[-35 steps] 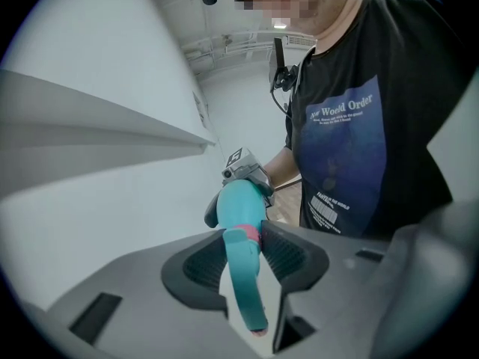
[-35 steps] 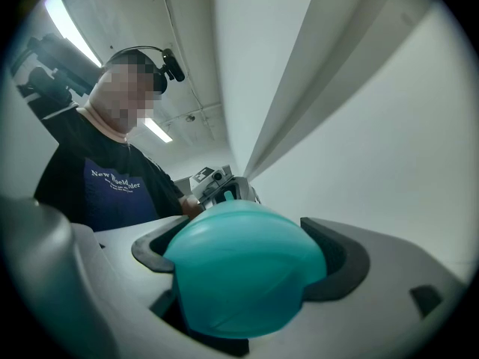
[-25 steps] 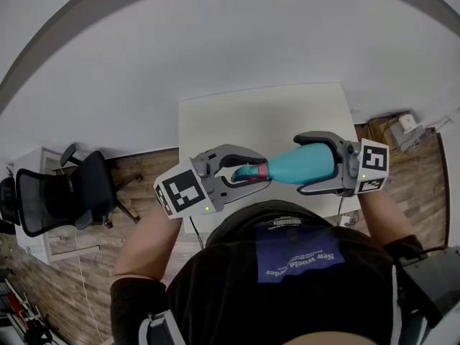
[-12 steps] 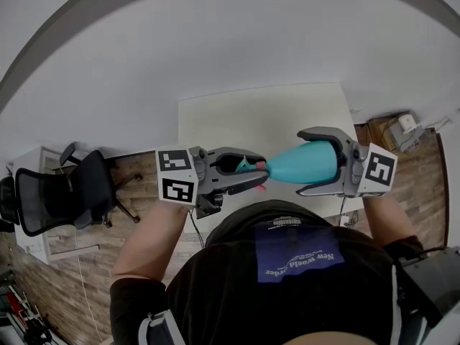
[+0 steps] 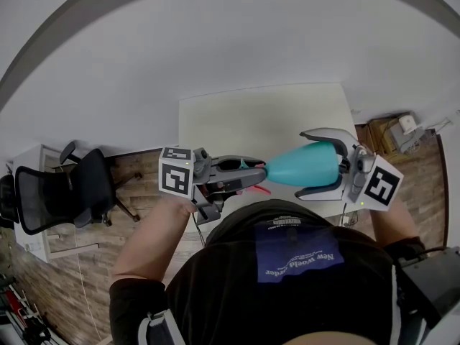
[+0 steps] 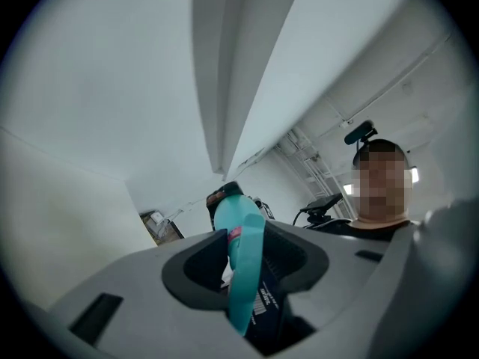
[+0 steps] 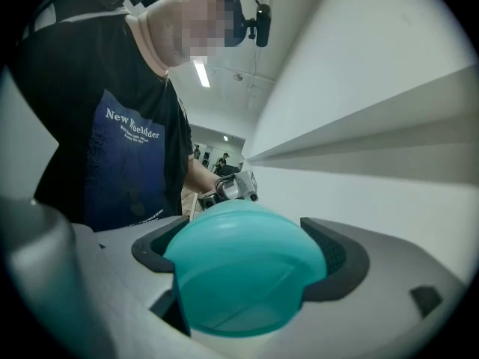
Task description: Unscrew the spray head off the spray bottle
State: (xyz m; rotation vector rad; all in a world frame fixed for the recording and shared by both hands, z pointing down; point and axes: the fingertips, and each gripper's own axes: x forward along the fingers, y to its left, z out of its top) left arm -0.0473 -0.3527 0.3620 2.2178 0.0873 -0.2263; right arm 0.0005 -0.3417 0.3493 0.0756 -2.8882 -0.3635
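Quick look around first. A black office chair (image 5: 50, 196) sits off to the left on the wood floor (image 5: 140, 175), well apart from the action. There's some grey gear (image 5: 402, 129) on the floor past the table's right corner, too small for me to tell what it is. The closest thing to the grippers is the person's dark shirt (image 5: 287, 279), right under both of them in the head view.

The spray bottle (image 5: 305, 165) hangs in the air, lying about level above the near edge of the table (image 5: 244, 121). Its fat teal body points right and the neck points left. The right gripper (image 5: 305, 164) has its jaws spread wide and clamped on the body. In the right gripper view the rounded bottom fills the whole gap between the dark pads.

The left gripper (image 5: 248, 178) comes in from the other side and pinches the spray head (image 5: 248, 167), jaws at a middling width. The left gripper view shows the teal head sitting between the two pads, with the bottle running away from the camera behind it. A red piece (image 5: 257, 190) of the head pokes out under the jaws. The two grippers face each other, nearly in line.

The table is plain white and is pushed up against a white wall (image 5: 215, 42).
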